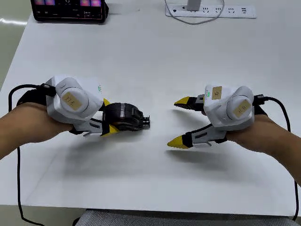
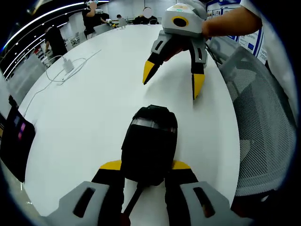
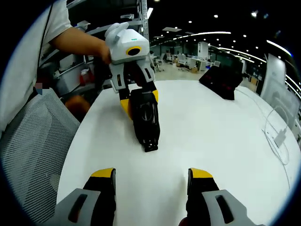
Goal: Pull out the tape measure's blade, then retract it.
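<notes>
the left hand-held gripper (image 1: pixel 109 117) is closed on the black tape measure (image 1: pixel 123 116), pinching the rear of the case between its yellow tips. the case lies low on the white counter (image 1: pixel 141 56), with its blade hook (image 1: pixel 146 122) pointing toward the right hand-held gripper (image 1: pixel 178 121). that one is spread wide and holds nothing — its tips sit near the hook but clearly apart from it, with bare counter between. the blade looks fully wound in, so the pull-out is not yet begun. the main risk, as i judge it, is the small hook: it is a thin target close to the counter. wide jaws closing a little high or off line would miss it, or nip only an edge that slips free once tension builds. the left grip takes only the back of a rounded case, so a hard or angled pull could twist or drag the case out of the jaws. and if the blade is let go while extended, the spring would whip it back — a guided return looks safer.
</notes>
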### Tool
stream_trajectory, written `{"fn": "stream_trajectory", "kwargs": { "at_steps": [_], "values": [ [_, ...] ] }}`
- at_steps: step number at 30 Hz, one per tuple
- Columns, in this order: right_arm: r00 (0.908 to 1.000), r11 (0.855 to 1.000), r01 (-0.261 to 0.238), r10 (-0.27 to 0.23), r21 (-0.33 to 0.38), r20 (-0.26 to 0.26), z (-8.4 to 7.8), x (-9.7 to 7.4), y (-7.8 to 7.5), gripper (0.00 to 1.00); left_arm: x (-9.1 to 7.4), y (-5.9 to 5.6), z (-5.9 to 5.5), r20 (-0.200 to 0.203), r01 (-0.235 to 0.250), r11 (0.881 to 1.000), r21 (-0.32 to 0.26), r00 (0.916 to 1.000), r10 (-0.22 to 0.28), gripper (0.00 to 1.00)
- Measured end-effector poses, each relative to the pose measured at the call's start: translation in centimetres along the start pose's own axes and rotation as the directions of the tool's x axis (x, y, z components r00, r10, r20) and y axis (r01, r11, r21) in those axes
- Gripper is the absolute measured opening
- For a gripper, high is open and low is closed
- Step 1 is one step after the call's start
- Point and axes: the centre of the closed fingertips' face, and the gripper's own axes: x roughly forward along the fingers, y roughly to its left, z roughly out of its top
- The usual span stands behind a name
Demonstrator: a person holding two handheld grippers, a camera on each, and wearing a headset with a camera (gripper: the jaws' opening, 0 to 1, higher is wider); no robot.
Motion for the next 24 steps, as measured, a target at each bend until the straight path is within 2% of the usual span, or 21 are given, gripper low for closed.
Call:
{"fn": "stream_trajectory", "kwargs": {
  "at_steps": [18, 24],
  "values": [
    [0.9991, 0.999, -0.036, 0.036, -0.010, 0.021, 0.8, 2.6, -0.2, 0.47, 0.1, -0.1, 0.0, -0.005, 0.011, 1.000, 0.002, 0.9999, -0.011, 0.28],
    [0.9990, 0.997, -0.035, 0.037, -0.063, 0.027, 1.1, 3.2, -0.3, 0.39, 0.1, -0.1, 0.0, -0.006, 0.011, 1.000, 0.003, 0.9999, -0.011, 0.28]
  ]
}}
